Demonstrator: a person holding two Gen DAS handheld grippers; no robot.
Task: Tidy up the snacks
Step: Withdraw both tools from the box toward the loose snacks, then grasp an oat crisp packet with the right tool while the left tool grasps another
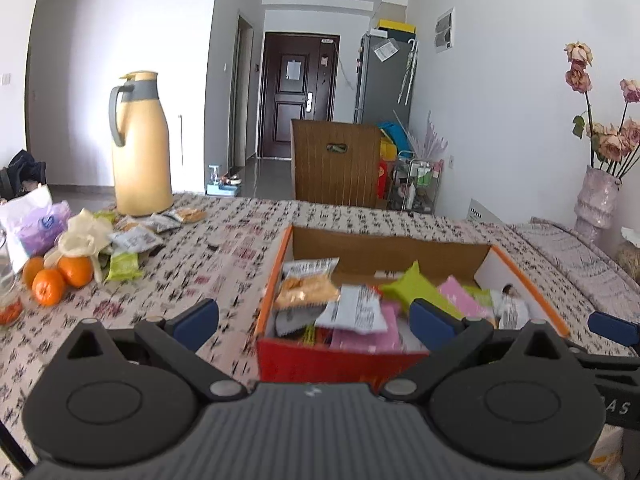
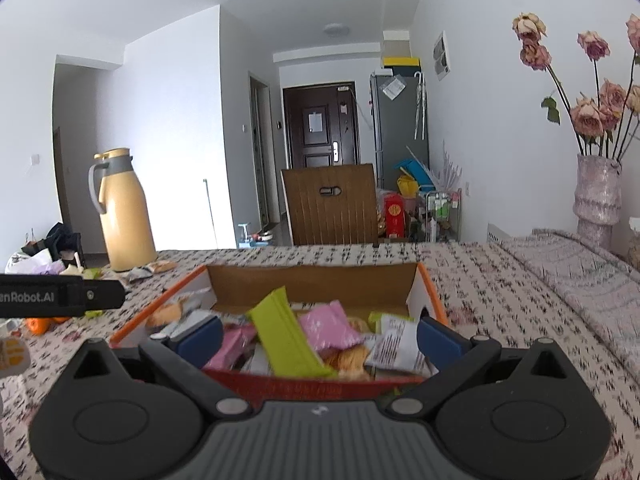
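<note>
An open cardboard box (image 1: 384, 246) with orange rims and a red front holds several snack packets in green, pink, white and orange. My left gripper (image 1: 316, 316) hovers open above the box's near left corner, its fingers empty. In the right wrist view the same box (image 2: 312, 280) lies straight ahead, and my right gripper (image 2: 320, 336) is open over its front edge with a green packet (image 2: 286, 334) and a pink packet (image 2: 330, 326) lying between the fingers, not gripped. Loose snack packets (image 1: 136, 240) lie on the table at the far left.
A tall yellow thermos (image 1: 138, 146) stands at the table's far left. Three oranges (image 1: 56, 276), a tissue pack (image 1: 34, 224) and a small jar (image 1: 8, 306) sit at the left edge. A vase of dried roses (image 2: 596, 196) stands at the right. A wooden chair (image 2: 330, 204) is behind the table.
</note>
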